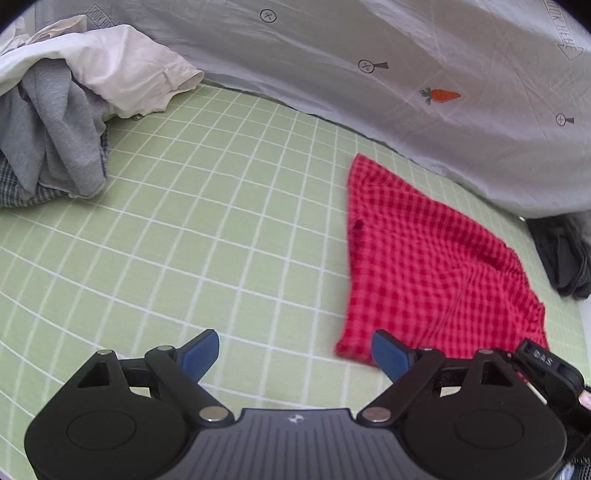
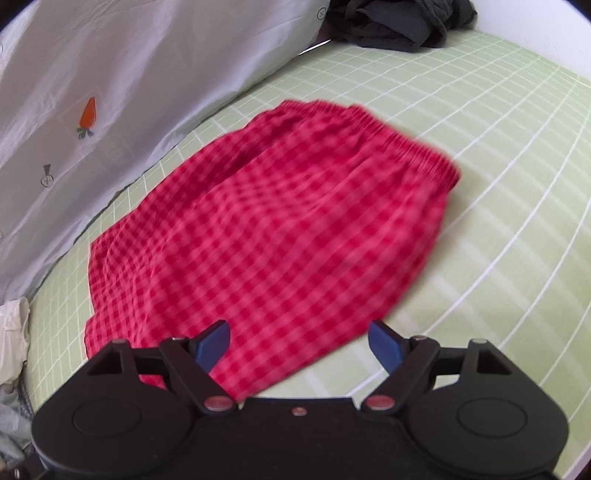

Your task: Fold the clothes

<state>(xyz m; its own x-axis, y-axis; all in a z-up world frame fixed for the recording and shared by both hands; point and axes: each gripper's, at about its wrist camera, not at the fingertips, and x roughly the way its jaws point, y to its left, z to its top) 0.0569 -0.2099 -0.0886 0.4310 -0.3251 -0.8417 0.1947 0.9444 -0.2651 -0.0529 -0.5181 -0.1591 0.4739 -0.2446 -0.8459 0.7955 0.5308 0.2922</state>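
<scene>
Red checked shorts [image 1: 424, 258] lie spread flat on the green grid sheet [image 1: 207, 229], right of centre in the left wrist view. Their gathered waistband [image 2: 399, 140] points away in the right wrist view, where the shorts [image 2: 280, 236] fill the middle. My left gripper [image 1: 295, 354] hovers open over bare sheet, its right blue pad near the shorts' near corner. My right gripper [image 2: 299, 347] is open above the shorts' near edge, holding nothing.
A heap of unfolded clothes, white [image 1: 110, 70], grey [image 1: 55, 140] and blue checked, sits at the far left. A pale duvet with a carrot print [image 1: 439, 96] runs along the back. Dark clothing [image 2: 399, 22] lies by the wall beyond the shorts.
</scene>
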